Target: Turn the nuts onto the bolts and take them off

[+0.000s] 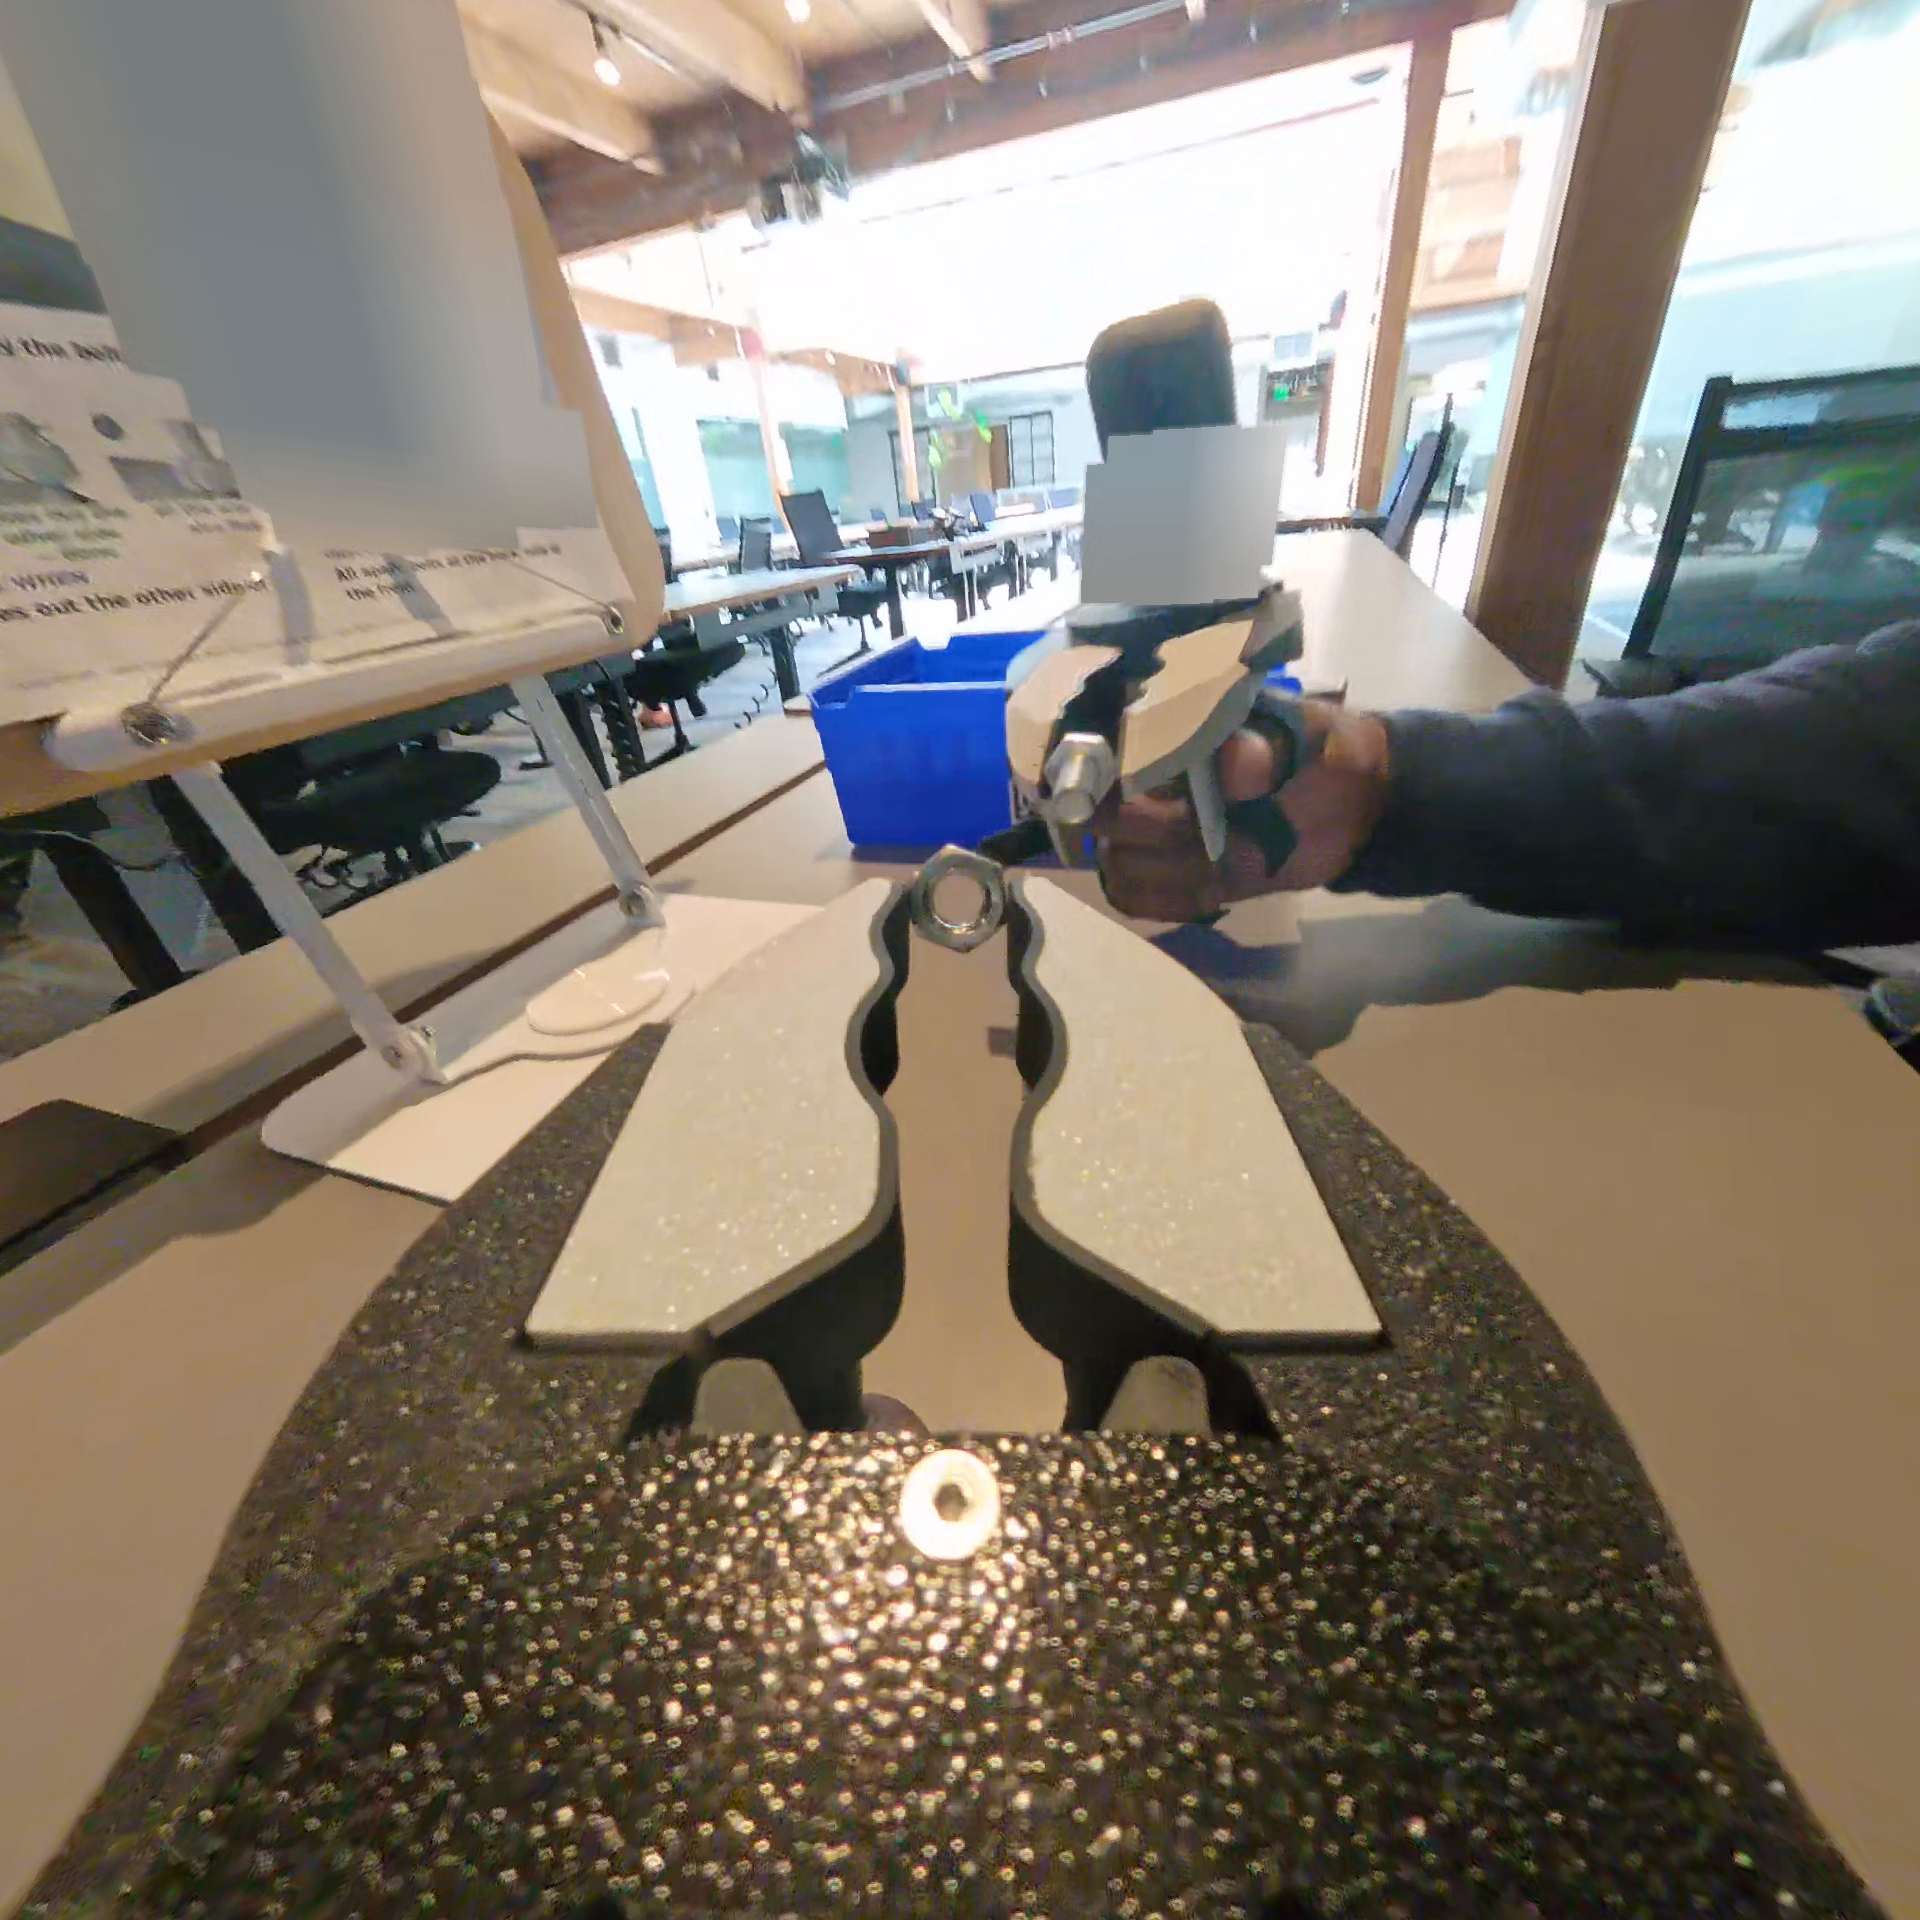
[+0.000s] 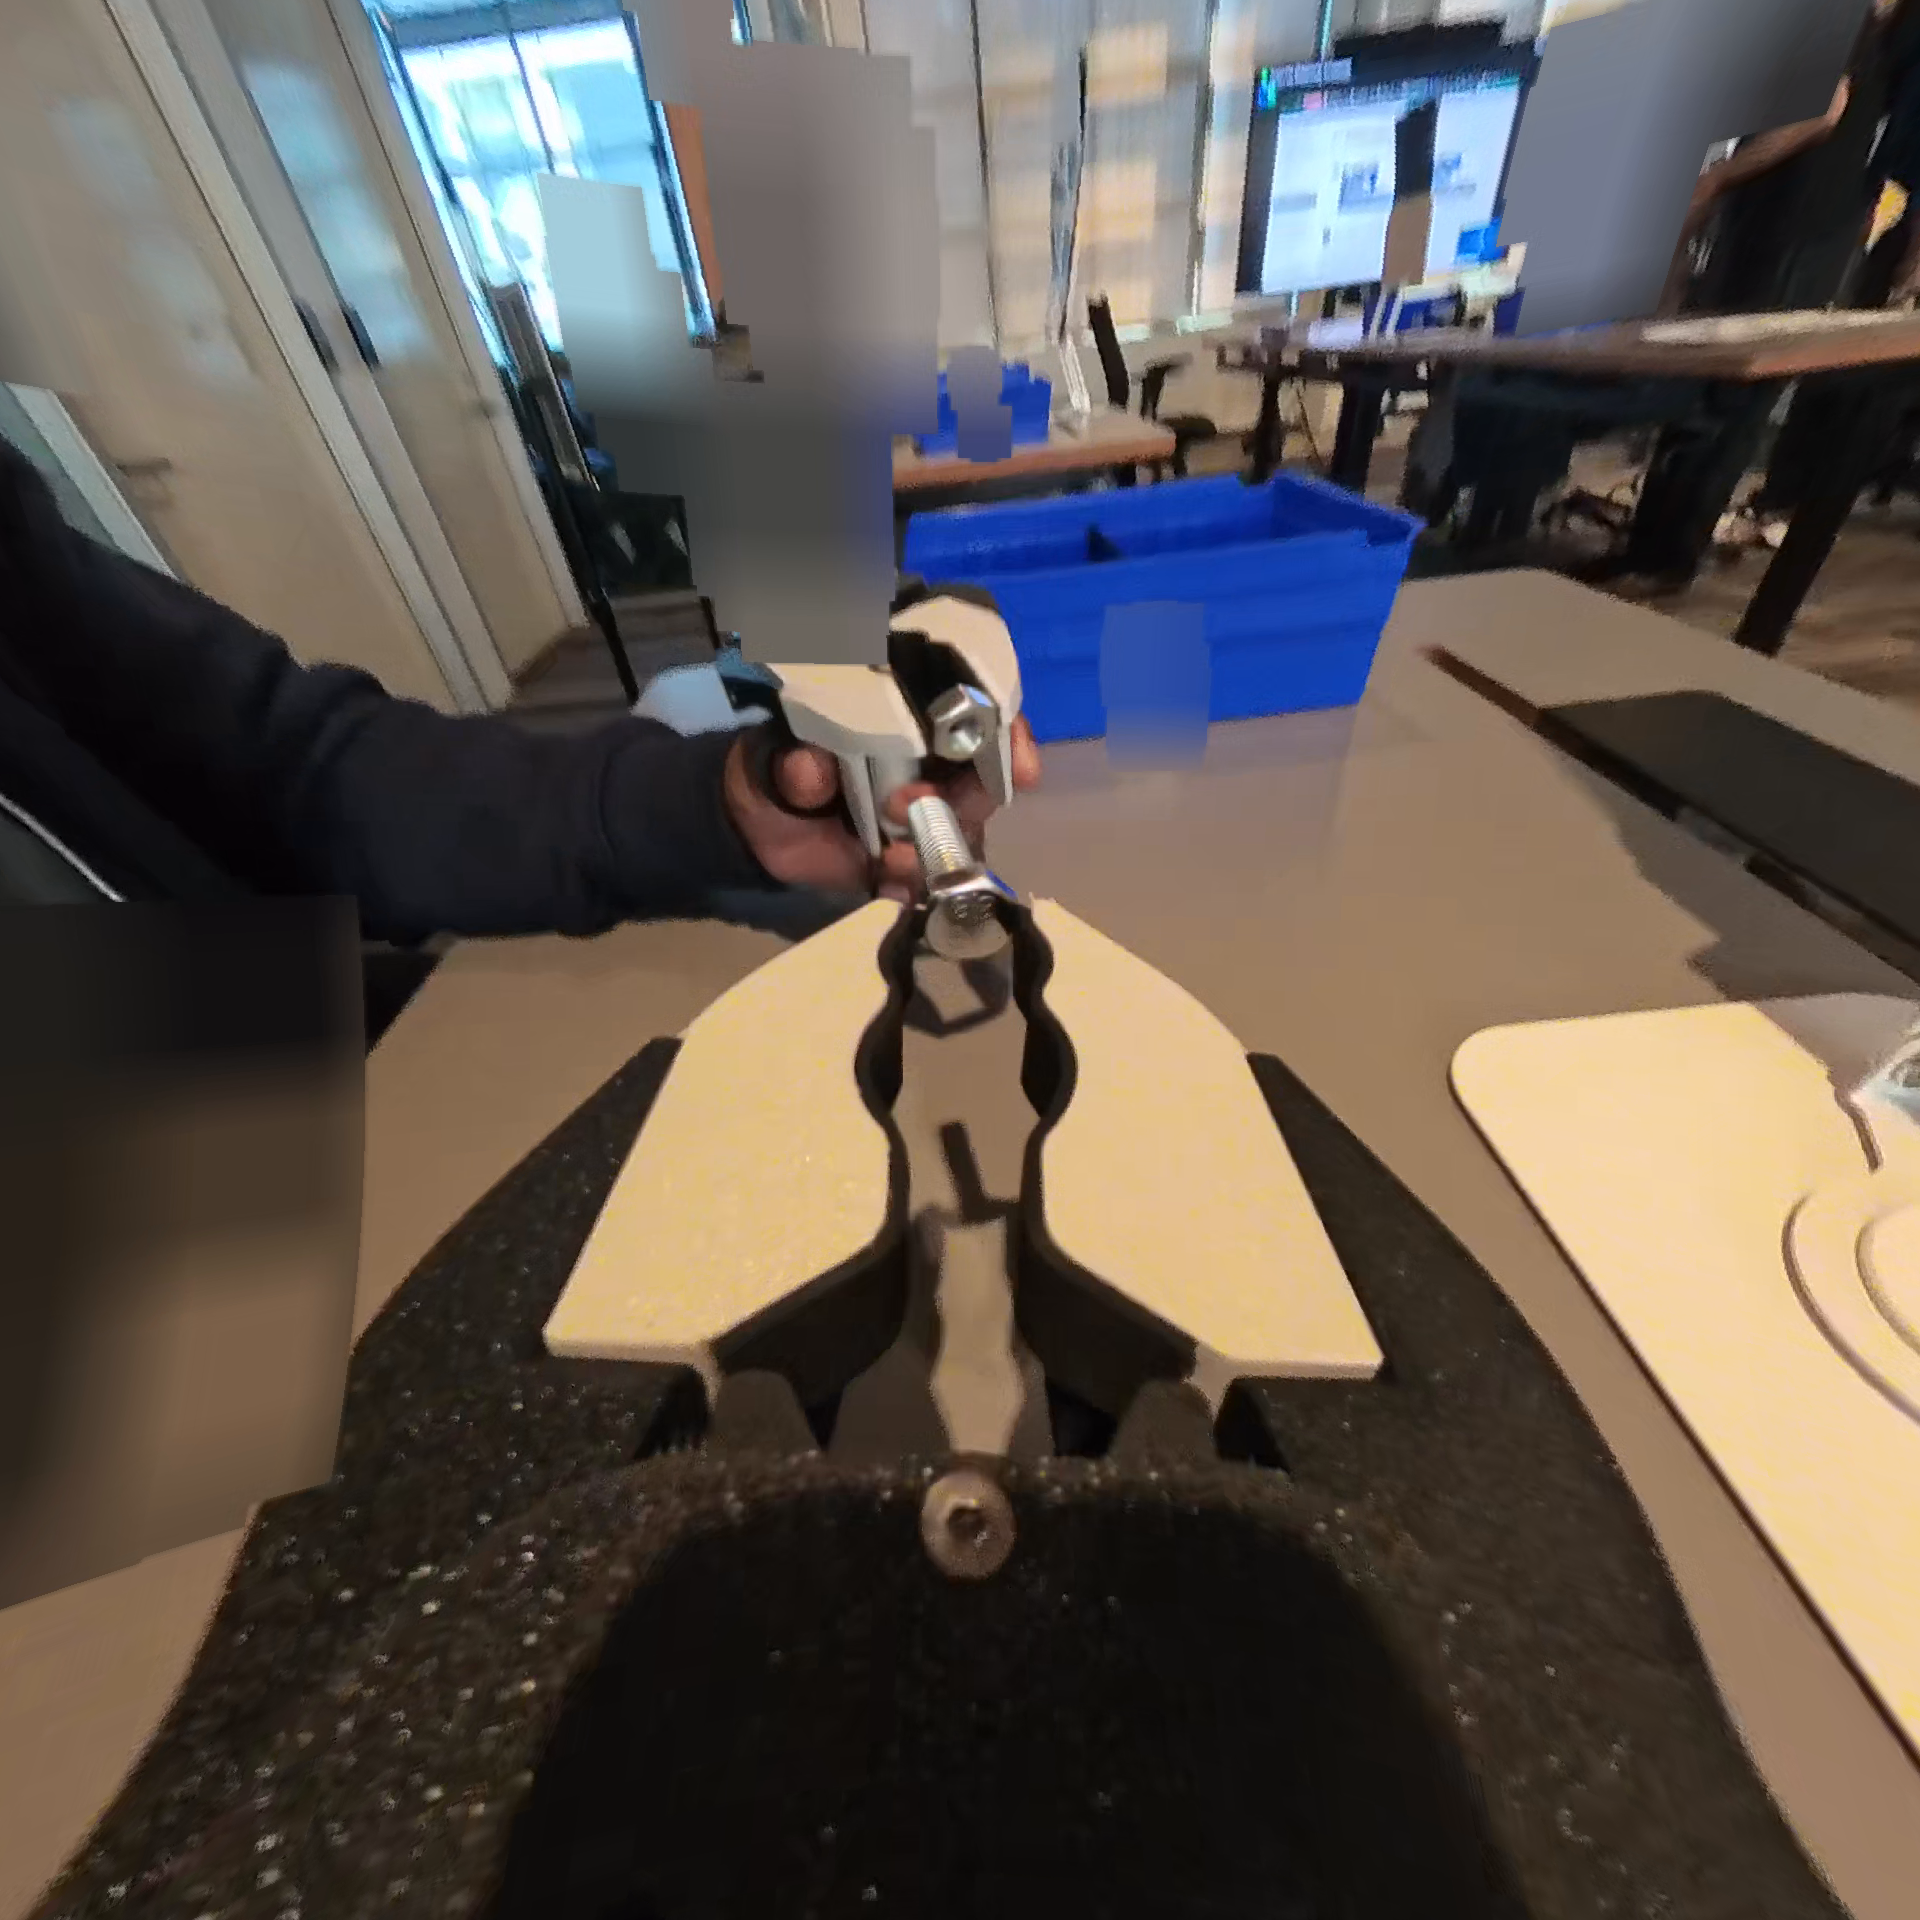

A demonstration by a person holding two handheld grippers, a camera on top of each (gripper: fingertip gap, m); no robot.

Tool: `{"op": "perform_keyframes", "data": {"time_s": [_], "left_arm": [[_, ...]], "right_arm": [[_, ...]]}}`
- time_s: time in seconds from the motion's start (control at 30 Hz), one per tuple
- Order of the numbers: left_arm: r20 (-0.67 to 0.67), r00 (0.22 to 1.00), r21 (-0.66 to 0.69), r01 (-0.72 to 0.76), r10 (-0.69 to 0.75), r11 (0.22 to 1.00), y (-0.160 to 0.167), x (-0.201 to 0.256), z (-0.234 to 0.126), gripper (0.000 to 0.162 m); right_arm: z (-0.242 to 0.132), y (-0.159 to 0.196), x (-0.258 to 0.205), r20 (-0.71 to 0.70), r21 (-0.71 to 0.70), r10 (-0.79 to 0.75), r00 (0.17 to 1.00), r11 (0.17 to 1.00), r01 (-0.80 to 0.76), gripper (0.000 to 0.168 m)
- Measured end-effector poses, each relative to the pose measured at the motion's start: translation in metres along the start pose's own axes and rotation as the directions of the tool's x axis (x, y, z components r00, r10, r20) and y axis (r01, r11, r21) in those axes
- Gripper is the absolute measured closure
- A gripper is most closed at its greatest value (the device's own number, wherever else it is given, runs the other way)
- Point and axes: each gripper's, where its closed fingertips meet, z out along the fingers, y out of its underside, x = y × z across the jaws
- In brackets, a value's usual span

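Observation:
My left gripper [image 1: 957,907] is shut on a steel hex nut [image 1: 957,912], held at its fingertips with the hole facing the camera. My right gripper [image 2: 966,920] is shut on the hex head of a steel bolt [image 2: 948,868]; the threaded shank points away toward the other gripper. In the left wrist view the right gripper [image 1: 1081,774] shows beyond the nut with the bolt [image 1: 1075,784] pointing at me, a short gap away. In the right wrist view the left gripper [image 2: 961,717] holds the nut [image 2: 961,722] just past the bolt's tip. Nut and bolt are apart.
A blue plastic bin [image 1: 914,738] stands on the table behind both grippers; it also shows in the right wrist view [image 2: 1195,592]. A white stand [image 1: 416,1101] with an instruction sheet is at the left, and its base plate [image 2: 1662,1195] shows in the right wrist view. Sleeved arms hold the grippers. Some 7 cm of space lies between my two pairs of fingers.

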Motion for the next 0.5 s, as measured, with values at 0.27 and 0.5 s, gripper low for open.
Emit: {"op": "perform_keyframes", "data": {"time_s": [0.27,0.5], "left_arm": [[-0.085,0.996,0.151,-0.012,0.025,0.988,-0.045,-0.017,0.041,0.145],[-0.105,0.994,0.088,0.001,0.008,0.996,-0.011,-0.008,0.043,0.145]], "right_arm": [[-0.012,-0.034,0.03,0.027,0.309,0.005,1.0,0.951,-0.013,0.151],[-0.005,-0.016,0.029,-0.034,0.223,-0.059,0.998,0.973,0.065,0.151]]}}
